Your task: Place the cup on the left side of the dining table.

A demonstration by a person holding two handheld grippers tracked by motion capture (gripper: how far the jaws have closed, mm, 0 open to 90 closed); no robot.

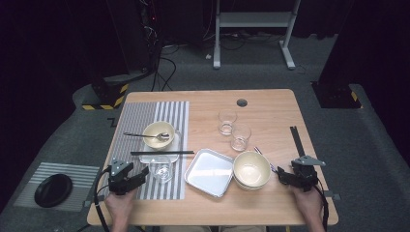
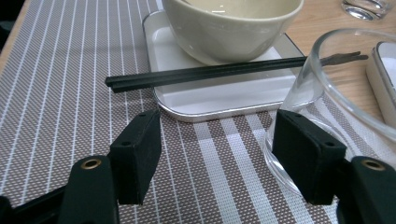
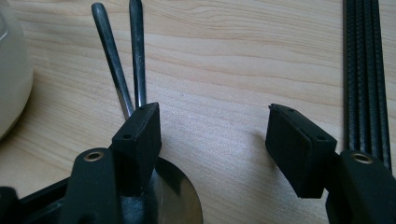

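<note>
Left tongs (image 2: 217,154) gape wide beside an empty glass (image 2: 327,107); right tongs (image 3: 212,149) gape over spoons (image 3: 119,65). Bowl (image 1: 158,134) holds a spoon (image 1: 145,136) on the wooden counter (image 1: 270,104).

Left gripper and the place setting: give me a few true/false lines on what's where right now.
1. The left gripper stands open, with nothing between its pads. True.
2. The chopsticks lie inside the bowl. False: they rest across the near edge of the small tray, in front of the bowl with the spoon.
3. The glass beside the left gripper stands on the striped mat. True.
4. The steel tray holds a glass. False: it is bare.
5. The right gripper is shut on a spoon. False: its jaws stand open above the wood, with spoon handles beside one jaw.
</note>
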